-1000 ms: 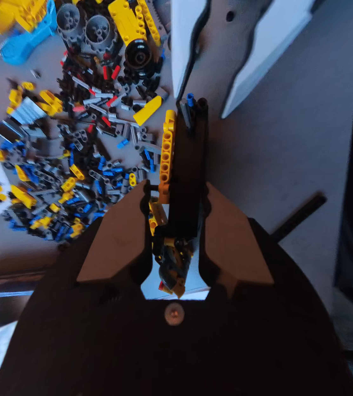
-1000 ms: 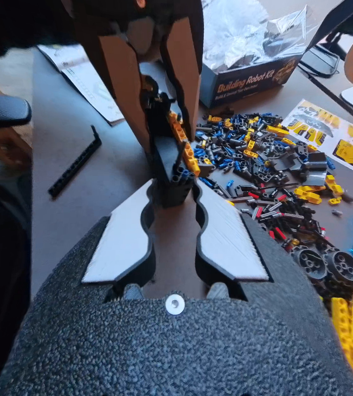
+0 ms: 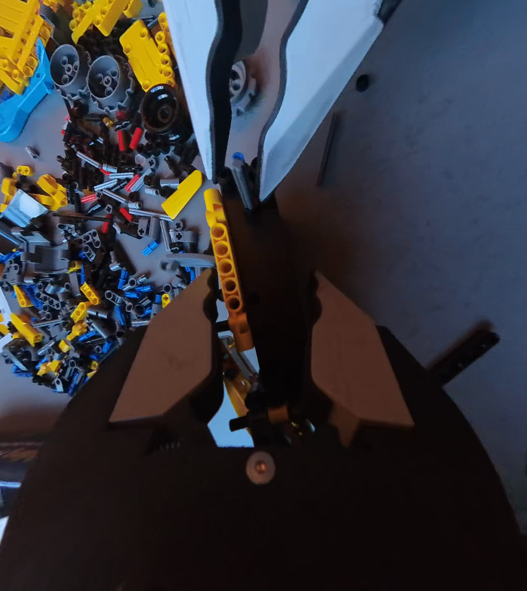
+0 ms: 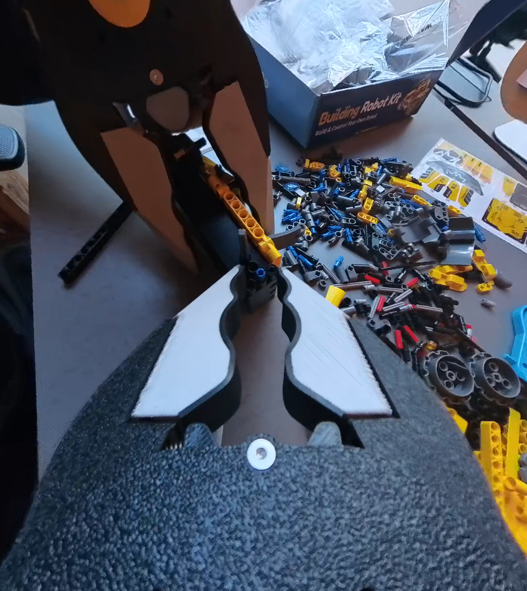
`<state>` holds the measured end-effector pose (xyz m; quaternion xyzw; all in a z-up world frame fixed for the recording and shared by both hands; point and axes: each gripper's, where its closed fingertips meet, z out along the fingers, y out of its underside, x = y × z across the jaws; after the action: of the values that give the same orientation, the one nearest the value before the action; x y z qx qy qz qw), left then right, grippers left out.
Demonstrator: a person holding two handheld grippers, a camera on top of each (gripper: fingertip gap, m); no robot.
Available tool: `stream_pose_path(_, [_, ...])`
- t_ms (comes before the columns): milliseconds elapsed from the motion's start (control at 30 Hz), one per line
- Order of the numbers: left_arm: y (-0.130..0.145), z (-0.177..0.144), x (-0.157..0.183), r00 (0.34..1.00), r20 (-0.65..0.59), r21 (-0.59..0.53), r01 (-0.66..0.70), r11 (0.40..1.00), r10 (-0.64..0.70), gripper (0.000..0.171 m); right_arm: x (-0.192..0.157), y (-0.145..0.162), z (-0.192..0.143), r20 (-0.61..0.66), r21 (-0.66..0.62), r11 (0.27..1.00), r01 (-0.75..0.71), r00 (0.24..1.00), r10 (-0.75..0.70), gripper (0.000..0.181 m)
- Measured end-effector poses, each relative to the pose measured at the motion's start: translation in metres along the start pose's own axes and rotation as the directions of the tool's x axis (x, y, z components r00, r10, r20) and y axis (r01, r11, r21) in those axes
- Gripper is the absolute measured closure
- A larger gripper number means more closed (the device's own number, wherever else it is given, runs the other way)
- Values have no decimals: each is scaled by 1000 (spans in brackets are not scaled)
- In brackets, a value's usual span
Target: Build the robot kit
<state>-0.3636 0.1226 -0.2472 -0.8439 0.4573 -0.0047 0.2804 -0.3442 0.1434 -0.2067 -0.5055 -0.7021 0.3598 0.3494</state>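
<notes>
The black-and-yellow assembly (image 3: pixel 255 287) is clamped at its near end by the left claw (image 3: pixel 263 281) and gripped at its far tip by the right claw (image 4: pixel 259 271), above the worktop (image 3: pixel 431 224), with loose parts (image 3: pixel 102 256) at 9 o'clock.

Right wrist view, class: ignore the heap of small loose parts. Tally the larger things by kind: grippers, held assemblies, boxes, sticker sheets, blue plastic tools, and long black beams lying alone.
Grippers: 2, the left gripper and the right gripper
Brick assembly in both sets of jaws: 1
Box: 1
Sticker sheet: 1
Blue plastic tool: 1
Long black beam: 1
Total: 7
</notes>
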Motion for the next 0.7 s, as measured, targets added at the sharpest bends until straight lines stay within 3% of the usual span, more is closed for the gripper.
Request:
stream_pose_path(133, [1,0,-5,996,-26,16,85,996,-85,122,6,-6,2,-100,5,991,135,986,-134,165])
stream_pose_path(300, [-3,-4,-14,978,-60,77,202,976,-198,123,21,-22,-1,-92,171,983,-61,993,77,167])
stream_pose_path(400, [-7,-6,-18,971,-68,99,235,967,-229,122,25,-29,-5,-77,219,971,-99,990,119,167])
stream_pose_path(533, [-12,-8,-12,961,-122,134,265,955,-250,122,21,-37,-11,57,300,933,-198,980,190,165])
stream_pose_path(567, [-12,-9,-11,958,-139,133,267,954,-249,123,19,-38,-14,88,307,930,-204,979,185,178])
stream_pose_path(633, [-11,-9,-9,956,-161,131,266,955,-244,123,20,-36,-17,84,281,942,-181,983,163,180])
stream_pose_path(700, [-4,-8,-8,962,-159,95,239,966,-222,123,31,-30,-25,-2,246,960,-137,990,142,181])
